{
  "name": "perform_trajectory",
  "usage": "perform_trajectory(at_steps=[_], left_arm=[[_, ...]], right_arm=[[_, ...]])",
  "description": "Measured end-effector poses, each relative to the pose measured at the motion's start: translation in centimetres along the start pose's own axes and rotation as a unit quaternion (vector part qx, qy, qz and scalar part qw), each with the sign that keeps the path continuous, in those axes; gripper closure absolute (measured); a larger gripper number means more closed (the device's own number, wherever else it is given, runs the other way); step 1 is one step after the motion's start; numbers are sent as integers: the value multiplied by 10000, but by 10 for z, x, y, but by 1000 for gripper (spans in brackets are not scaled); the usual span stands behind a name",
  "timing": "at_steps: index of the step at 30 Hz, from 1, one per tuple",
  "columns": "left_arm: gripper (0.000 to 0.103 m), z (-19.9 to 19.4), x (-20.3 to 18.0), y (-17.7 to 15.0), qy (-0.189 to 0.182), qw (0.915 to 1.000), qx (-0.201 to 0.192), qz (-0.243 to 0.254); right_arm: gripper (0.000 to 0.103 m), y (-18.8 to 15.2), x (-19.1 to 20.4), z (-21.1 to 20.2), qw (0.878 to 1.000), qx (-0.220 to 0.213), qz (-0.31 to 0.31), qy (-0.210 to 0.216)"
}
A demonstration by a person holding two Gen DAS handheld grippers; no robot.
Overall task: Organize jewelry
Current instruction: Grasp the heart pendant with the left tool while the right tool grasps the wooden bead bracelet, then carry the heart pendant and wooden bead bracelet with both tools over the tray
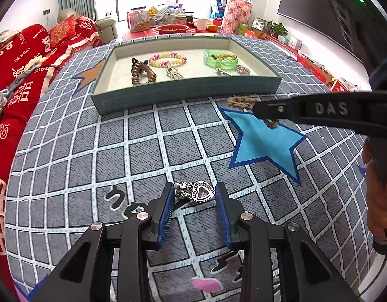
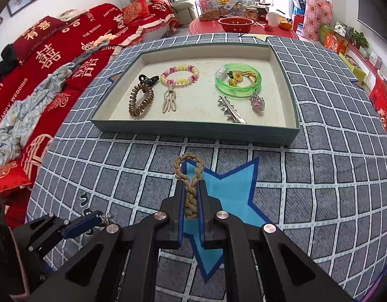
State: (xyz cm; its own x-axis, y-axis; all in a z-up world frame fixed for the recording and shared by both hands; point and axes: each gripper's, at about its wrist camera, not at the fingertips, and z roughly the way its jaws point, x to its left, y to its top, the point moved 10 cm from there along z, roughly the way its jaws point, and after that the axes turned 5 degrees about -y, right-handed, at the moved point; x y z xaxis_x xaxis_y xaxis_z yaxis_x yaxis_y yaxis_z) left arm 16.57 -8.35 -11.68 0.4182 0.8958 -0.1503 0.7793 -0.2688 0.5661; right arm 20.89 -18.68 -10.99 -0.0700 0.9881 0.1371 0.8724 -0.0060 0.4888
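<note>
Bare checked cloth [image 2: 319,201] runs between the tray [image 2: 193,130] front wall and both tools; right gripper [image 2: 191,196], low centre, pinches the braided cord [image 2: 189,176]; left gripper [image 1: 194,196] spread around the heart pendant [image 1: 197,191], lower centre, on the cloth.

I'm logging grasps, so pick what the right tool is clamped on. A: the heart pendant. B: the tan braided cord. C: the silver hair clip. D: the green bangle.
B: in the right wrist view the right tool is shut on the tan braided cord, whose loop sticks out ahead of the tool over the blue star, while the green bangle and silver hair clip lie in the tray.
</note>
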Motion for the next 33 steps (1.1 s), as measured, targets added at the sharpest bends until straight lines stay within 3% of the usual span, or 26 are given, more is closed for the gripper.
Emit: perform_trajectory(at_steps=[7,16,33], left_arm=[[57,-13,6,10,14,9999,-147,-8],[57,-28,23,35,8,9992,-373,-115],[57,-46,48,121,93,9956,-933,-60]], right_arm=[[93,-5,0,-15,9993,-63,254,269],[93,-4,-10,-31,9987,-147,406,275],[93,69,-26,-57,9964,-613,551,187]])
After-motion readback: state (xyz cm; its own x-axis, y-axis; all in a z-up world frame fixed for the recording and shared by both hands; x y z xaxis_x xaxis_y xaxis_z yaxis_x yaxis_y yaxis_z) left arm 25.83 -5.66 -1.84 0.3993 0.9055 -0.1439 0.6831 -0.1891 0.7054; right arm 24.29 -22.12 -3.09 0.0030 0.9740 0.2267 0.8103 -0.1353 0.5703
